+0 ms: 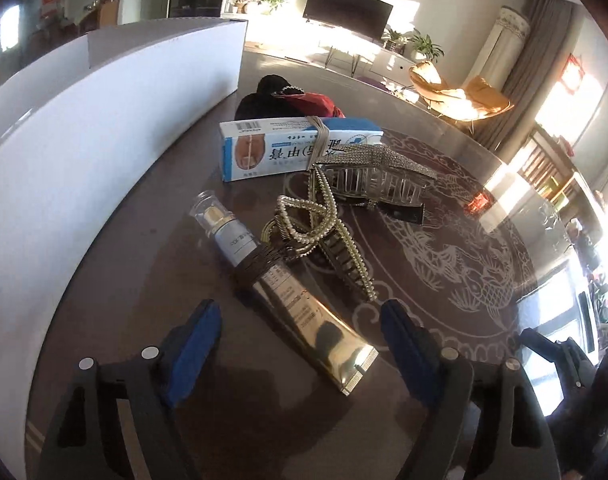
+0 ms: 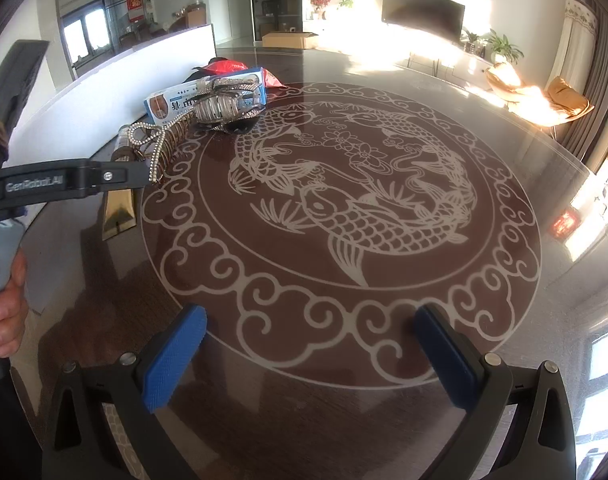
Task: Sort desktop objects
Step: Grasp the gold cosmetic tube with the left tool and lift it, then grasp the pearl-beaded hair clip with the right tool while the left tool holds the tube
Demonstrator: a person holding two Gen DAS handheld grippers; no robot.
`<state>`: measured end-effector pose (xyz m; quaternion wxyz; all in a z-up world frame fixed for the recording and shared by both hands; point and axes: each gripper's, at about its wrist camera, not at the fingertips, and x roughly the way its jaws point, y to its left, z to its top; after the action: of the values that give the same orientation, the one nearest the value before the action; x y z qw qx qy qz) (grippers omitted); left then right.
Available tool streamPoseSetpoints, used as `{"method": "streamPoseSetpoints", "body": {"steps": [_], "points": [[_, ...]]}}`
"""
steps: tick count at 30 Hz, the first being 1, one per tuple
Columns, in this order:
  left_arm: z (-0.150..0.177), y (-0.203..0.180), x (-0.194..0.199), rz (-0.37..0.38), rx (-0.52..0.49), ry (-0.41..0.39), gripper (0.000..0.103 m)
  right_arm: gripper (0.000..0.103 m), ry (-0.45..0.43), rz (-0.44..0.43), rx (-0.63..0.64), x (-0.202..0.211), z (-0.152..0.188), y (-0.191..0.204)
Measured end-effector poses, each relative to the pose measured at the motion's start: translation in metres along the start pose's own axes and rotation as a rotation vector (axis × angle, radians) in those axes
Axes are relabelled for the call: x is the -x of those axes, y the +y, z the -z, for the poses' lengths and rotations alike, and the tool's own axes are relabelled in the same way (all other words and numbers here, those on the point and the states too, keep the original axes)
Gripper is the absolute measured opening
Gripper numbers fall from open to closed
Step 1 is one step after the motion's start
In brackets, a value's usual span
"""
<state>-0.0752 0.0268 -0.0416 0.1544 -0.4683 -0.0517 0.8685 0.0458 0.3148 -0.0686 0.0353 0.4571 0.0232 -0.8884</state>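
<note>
The left gripper (image 1: 293, 336) stood wide and empty astride the gold tube (image 1: 304, 304), whose cap pointed to eleven o'clock; closing risked snagging the pearl hair claw (image 1: 324, 232) touching its neck.

Both grippers: black frames, blue textured pads (image 2: 171, 356), silver screws (image 1: 86, 363); left gripper (image 2: 55, 182) has white "GenRobot.AI" lettering.

The left gripper (image 1: 299, 344) is pointing steeply downward, its blue pads (image 1: 191, 344) standing apart with nothing pressed between them. The right gripper (image 2: 310, 356) is tilting downward too, its pads (image 2: 171, 360) spread wide and gripping nothing. A hand (image 2: 5, 312) is wrapping its fingers around the left gripper's handle at the right view's left edge.
</note>
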Motion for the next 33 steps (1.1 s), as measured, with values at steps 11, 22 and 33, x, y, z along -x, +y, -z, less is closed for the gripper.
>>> {"method": "streamPoseSetpoints", "body": {"steps": [11, 22, 33], "points": [[-0.016, 0.002, -0.017, -0.176, 0.047, -0.008, 0.084, 0.103, -0.001, -0.003, -0.002, 0.001, 0.000, -0.001], [-0.002, 0.028, 0.000, -0.244, 0.024, -0.072, 0.024, 0.103, 0.001, 0.003, 0.001, 0.000, 0.000, 0.004], [0.016, 0.042, 0.017, -0.232, 0.068, -0.104, 0.024, 0.092, -0.037, -0.285, 0.114, -0.052, -0.103, 0.100]]}}
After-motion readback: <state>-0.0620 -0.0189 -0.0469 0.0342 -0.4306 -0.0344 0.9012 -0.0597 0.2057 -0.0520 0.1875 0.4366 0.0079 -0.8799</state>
